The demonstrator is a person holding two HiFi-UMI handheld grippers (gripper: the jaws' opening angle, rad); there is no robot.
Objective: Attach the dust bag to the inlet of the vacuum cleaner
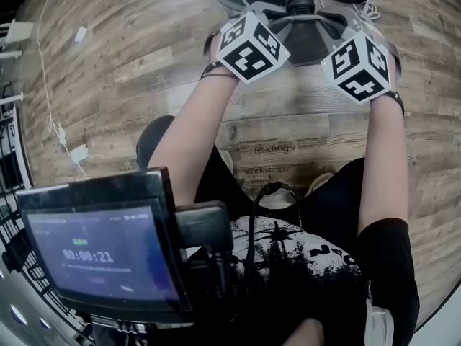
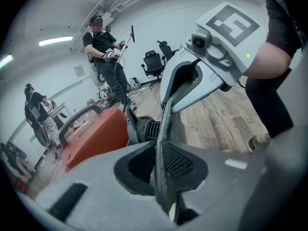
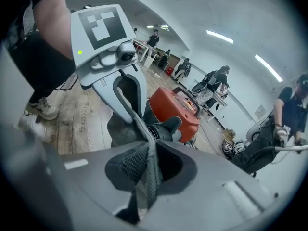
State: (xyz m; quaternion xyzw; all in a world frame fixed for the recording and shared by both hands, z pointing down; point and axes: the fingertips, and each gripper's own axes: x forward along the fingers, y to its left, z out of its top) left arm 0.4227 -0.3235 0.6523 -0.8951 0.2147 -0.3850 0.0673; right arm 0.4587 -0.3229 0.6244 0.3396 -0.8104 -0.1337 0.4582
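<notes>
L gripper (image 2: 161, 150): jaws clenched on the grey dust bag (image 2: 166, 112) edge. R gripper (image 3: 147, 160): same, pinching the opposite edge. Bag edge runs L-R btwn both grippers. Black ribbed inlet (image 2: 148, 129) of the orange vacuum cleaner (image 2: 94, 136) lies just ahead, btwn them, approx. equally near each. Next move, likely: push fwd.

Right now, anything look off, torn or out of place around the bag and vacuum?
Nothing stands out. The left gripper and right gripper are each shut on the grey dust bag edge, holding it between them beside the orange vacuum cleaner. No tear or spill shows.
</notes>
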